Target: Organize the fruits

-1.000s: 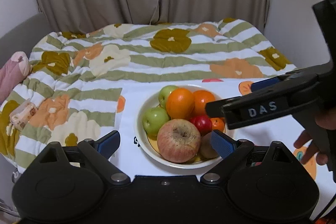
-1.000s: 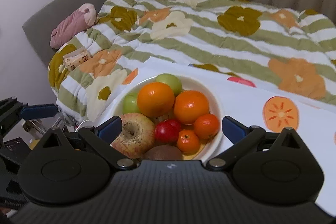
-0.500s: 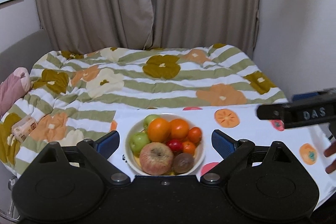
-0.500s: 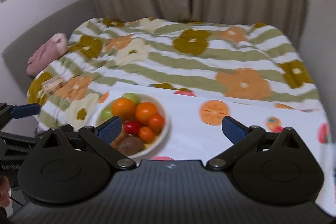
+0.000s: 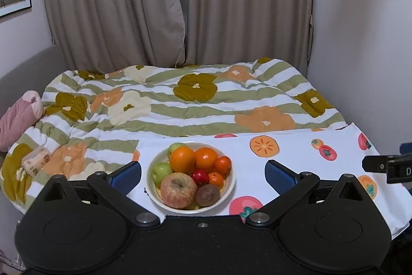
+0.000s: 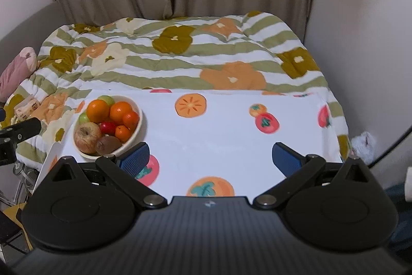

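Observation:
A white bowl [image 5: 231,186] full of fruit sits on a white fruit-print cloth [image 5: 291,159]. It holds a big reddish apple [image 5: 178,189], a kiwi [image 5: 208,194], two large oranges [image 5: 182,159], small tangerines, a small red fruit [image 5: 200,176] and green apples [image 5: 161,170]. My left gripper [image 5: 203,173] is open and empty, pulled back from the bowl. My right gripper [image 6: 210,155] is open and empty over the cloth, with the bowl [image 6: 138,123] at its left. Each gripper's tip shows at the edge of the other's view.
The cloth [image 6: 219,125] lies on a table in front of a bed with a striped flower quilt [image 5: 180,105]. A pink plush [image 5: 18,117] and a small packet [image 5: 34,161] lie at the left. Curtains and walls stand behind.
Both grippers have pulled back and up from the bowl, which now looks smaller. The right gripper has also moved right, away from the fruit. Both stay open.

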